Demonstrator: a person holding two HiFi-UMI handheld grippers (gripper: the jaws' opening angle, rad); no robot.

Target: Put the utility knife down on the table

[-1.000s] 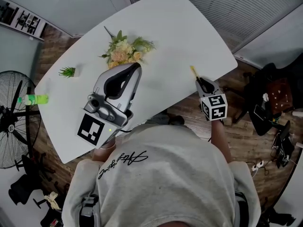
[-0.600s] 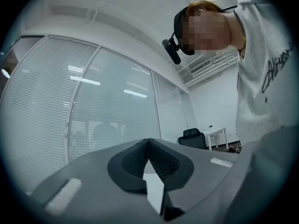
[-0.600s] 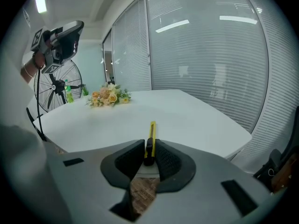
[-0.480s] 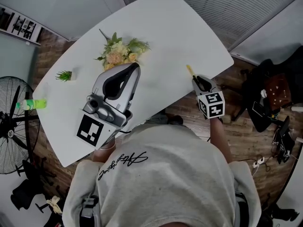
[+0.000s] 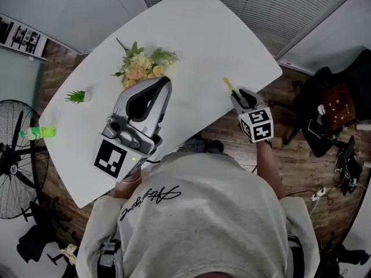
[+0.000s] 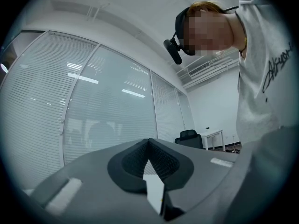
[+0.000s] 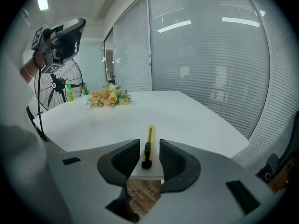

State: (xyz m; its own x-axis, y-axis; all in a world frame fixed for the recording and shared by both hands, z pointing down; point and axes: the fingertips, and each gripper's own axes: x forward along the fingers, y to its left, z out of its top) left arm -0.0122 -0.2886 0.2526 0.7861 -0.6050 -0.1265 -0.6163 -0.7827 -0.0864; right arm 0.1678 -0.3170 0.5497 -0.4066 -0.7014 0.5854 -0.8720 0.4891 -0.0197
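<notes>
A yellow utility knife [image 7: 149, 143] with a black end lies flat on the white table [image 7: 187, 115], close to its near edge. In the head view the utility knife [image 5: 228, 86] points away from my right gripper [image 5: 238, 98]. My right gripper [image 7: 149, 149] has just been opening its jaws. The knife lies between the pads, with a gap on each side. My left gripper [image 5: 166, 81] is held up above the table near the flowers. In its own view the left gripper [image 6: 148, 143] is shut on nothing, with window blinds behind it.
A flower bouquet [image 5: 141, 66] lies mid-table, with a small green plant [image 5: 75, 96] further left. A green bottle [image 5: 37, 133] and a standing fan [image 5: 13, 169] are off the table's left end. Dark bags and a chair [image 5: 327, 117] are on the wooden floor at right.
The head view has drifted, so the table and flowers sit a little higher and further left in the picture. Both grippers keep their places relative to the table.
</notes>
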